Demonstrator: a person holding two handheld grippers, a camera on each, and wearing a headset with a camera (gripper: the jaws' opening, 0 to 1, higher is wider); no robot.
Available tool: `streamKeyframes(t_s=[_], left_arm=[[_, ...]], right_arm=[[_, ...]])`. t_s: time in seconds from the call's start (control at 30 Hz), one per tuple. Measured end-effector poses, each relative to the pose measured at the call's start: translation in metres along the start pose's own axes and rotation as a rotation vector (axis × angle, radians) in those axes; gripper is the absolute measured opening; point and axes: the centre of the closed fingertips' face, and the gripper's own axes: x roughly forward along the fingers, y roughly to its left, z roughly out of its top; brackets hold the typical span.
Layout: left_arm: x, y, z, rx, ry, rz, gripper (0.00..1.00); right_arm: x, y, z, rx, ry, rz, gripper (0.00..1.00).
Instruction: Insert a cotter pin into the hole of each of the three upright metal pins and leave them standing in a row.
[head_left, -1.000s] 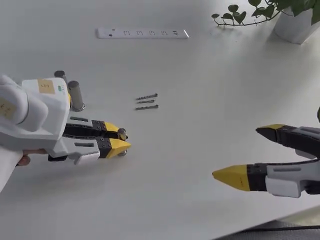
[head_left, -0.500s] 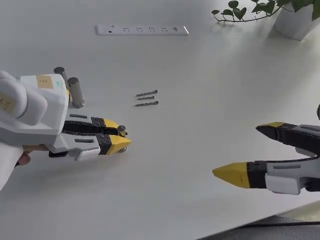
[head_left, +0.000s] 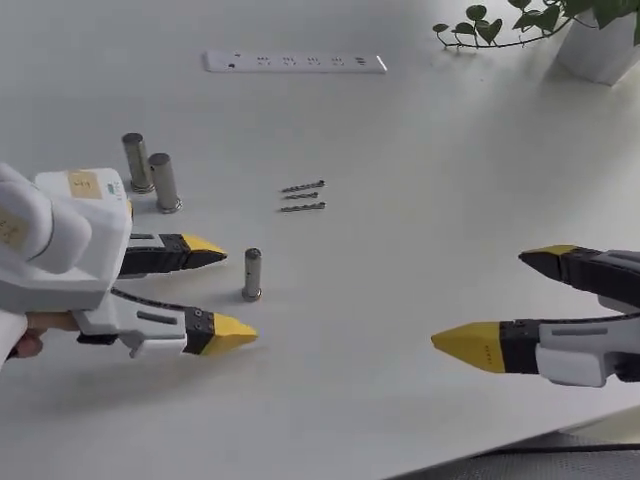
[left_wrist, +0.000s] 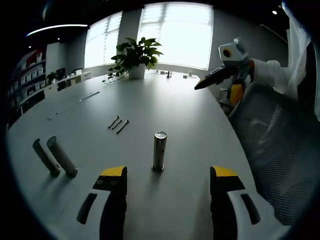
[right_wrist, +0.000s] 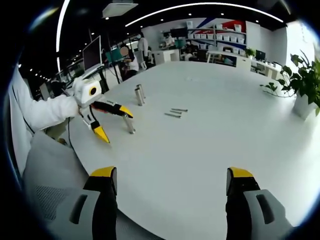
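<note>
Standing upright on the white table, one metal pin sits just ahead of the left gripper, in line w/ the gap between its tips. That tool's jaws are spread wide, gripping nothing and clear of the pin on both sides. The left gripper view puts the same pin dead centre, w/ bare table between it and each yellow tip. The cross-hole near the pin's top is too small to make out. The two other metal pins stand close together well off to the rear left, and whether their bases touch can't be told. Three cotter pins lie loose and roughly parallel further back on the table, apart from every pin. The right gripper hangs low on the right, far from the parts, jaws also wide apart and empty. Its body is cut off by the frame edge. The left gripper's white housing hides most of the hand holding it, so just a fingertip shows. A power strip lies at the far side, and a plant is cropped at the top right.
</note>
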Motion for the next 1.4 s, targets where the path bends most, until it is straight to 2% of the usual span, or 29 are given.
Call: streamKeyframes(t_s=[0.03, 0.07, 0.2, 0.3, 0.4, 0.5, 0.63, 0.77, 0.8, 0.9, 1.03, 1.2, 1.23, 1.37, 1.4], left_arm=[[-0.004, -0.008, 0.002, -0.004, -0.015, -0.015, 0.75], [-0.005, -0.010, 0.002, -0.005, -0.017, -0.017, 0.82], [-0.013, -0.025, 0.007, -0.012, -0.041, -0.026, 0.99], [-0.016, -0.033, 0.009, -0.023, -0.054, -0.032, 0.97], [-0.018, -0.040, 0.008, -0.030, -0.061, -0.029, 0.99], [-0.021, -0.042, 0.009, -0.043, -0.067, -0.007, 0.99], [-0.023, -0.042, 0.011, -0.071, -0.091, 0.024, 0.99], [-0.030, -0.041, 0.014, -0.091, -0.113, 0.065, 0.99], [-0.030, -0.041, 0.014, -0.093, -0.114, 0.068, 0.99], [-0.034, -0.040, 0.013, -0.114, -0.108, 0.100, 0.99], [-0.036, -0.038, 0.012, -0.125, -0.122, 0.120, 0.99], [-0.038, -0.039, 0.012, -0.138, -0.127, 0.130, 0.99], [-0.038, -0.039, 0.012, -0.140, -0.127, 0.131, 0.99], [-0.037, -0.041, 0.012, -0.149, -0.129, 0.129, 0.99], [-0.037, -0.041, 0.012, -0.150, -0.129, 0.131, 0.99]], right_arm=[[0.000, 0.000, 0.000, -0.001, -0.001, 0.002, 0.89], [0.000, 0.001, 0.000, -0.002, -0.001, 0.003, 0.89], [0.000, 0.001, 0.000, -0.002, 0.002, 0.006, 0.89], [0.001, 0.001, -0.002, 0.000, 0.011, 0.009, 0.88], [0.001, 0.003, 0.001, -0.004, 0.000, 0.018, 0.88], [0.002, 0.000, 0.007, -0.022, 0.001, 0.011, 0.84], [0.004, -0.003, 0.015, -0.099, 0.025, 0.029, 0.79], [0.011, -0.010, 0.038, -0.196, 0.035, 0.061, 0.75], [0.012, -0.010, 0.040, -0.206, 0.038, 0.064, 0.75], [0.022, -0.020, 0.052, -0.284, 0.076, 0.086, 0.72], [0.034, -0.015, 0.073, -0.355, 0.084, 0.144, 0.66], [0.053, -0.009, 0.090, -0.475, 0.127, 0.209, 0.65], [0.058, -0.009, 0.094, -0.475, 0.119, 0.216, 0.64], [0.081, -0.010, 0.100, -0.489, 0.142, 0.250, 0.57], [0.084, -0.013, 0.097, -0.512, 0.173, 0.256, 0.56]])
